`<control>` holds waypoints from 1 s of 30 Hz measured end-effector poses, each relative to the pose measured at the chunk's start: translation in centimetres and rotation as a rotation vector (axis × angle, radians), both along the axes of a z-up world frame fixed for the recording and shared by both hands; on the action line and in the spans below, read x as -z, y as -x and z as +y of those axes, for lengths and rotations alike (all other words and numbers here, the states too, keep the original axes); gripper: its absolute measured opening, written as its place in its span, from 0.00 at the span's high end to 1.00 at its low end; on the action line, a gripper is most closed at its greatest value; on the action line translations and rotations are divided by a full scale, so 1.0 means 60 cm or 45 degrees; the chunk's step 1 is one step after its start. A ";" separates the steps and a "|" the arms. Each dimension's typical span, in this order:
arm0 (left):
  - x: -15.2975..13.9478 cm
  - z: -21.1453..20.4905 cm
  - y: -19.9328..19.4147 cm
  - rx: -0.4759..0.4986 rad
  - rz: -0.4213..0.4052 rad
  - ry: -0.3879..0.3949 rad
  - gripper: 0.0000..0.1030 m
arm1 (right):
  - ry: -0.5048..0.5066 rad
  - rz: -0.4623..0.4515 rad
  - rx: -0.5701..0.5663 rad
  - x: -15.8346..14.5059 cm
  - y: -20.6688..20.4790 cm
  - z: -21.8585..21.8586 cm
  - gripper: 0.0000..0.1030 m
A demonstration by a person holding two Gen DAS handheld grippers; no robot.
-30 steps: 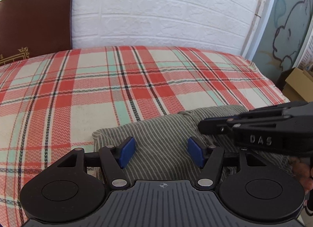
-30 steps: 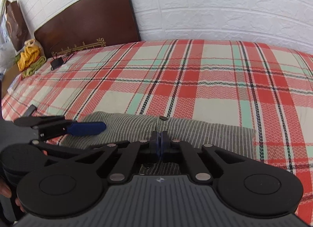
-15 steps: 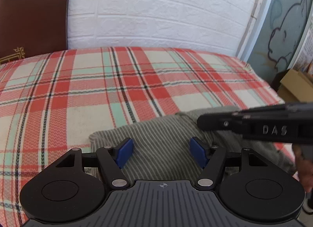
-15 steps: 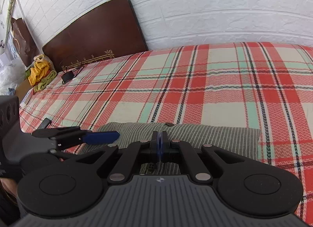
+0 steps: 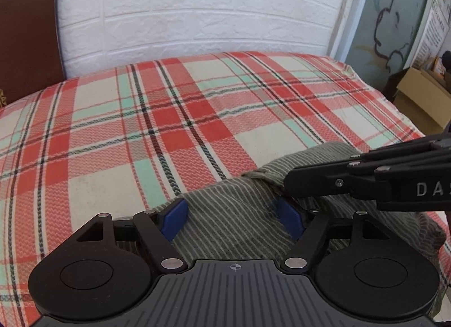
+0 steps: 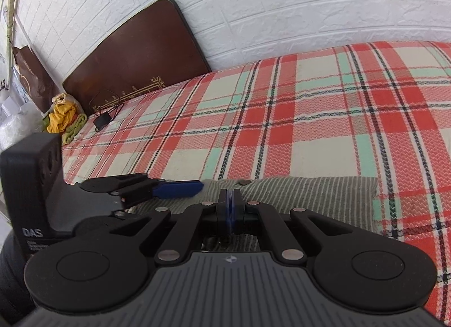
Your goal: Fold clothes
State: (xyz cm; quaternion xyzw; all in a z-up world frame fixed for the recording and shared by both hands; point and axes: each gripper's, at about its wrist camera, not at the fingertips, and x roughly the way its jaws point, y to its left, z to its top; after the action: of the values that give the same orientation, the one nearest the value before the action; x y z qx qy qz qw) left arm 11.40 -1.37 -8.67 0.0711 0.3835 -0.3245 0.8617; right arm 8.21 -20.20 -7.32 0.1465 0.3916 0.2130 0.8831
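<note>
Left wrist view: left gripper (image 5: 232, 218) jaws spreading wide over striped grey-green garment (image 5: 234, 220) on plaid bedspread (image 5: 169, 118); cloth between blue pads (image 5: 174, 218), unpinched. Right gripper enters from right.

Right wrist view: right gripper (image 6: 230, 208) clamped tight together at garment's near fold; whether cloth is pinched, unclear.
</note>
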 end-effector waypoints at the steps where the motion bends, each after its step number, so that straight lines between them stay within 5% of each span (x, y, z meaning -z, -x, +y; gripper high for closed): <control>1: 0.001 0.002 0.000 0.003 -0.002 0.008 0.22 | 0.001 0.003 -0.003 0.001 -0.001 0.002 0.99; 15: -0.026 0.066 0.002 0.089 0.088 0.196 0.21 | -0.007 0.069 -0.016 0.011 -0.011 0.006 0.98; 21: -0.048 0.102 -0.019 -0.014 0.131 0.319 0.21 | 0.012 0.049 -0.013 0.020 0.005 0.010 0.96; 30: -0.042 0.019 -0.048 0.036 0.146 0.178 0.21 | 0.245 -0.138 -0.099 0.013 0.040 0.052 0.92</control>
State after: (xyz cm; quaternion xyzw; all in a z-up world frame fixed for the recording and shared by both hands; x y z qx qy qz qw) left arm 14.31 -0.26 -6.17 -0.0025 0.4074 -0.3662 0.8366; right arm 5.79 -17.11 -8.10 0.0341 0.3672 0.2162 0.9040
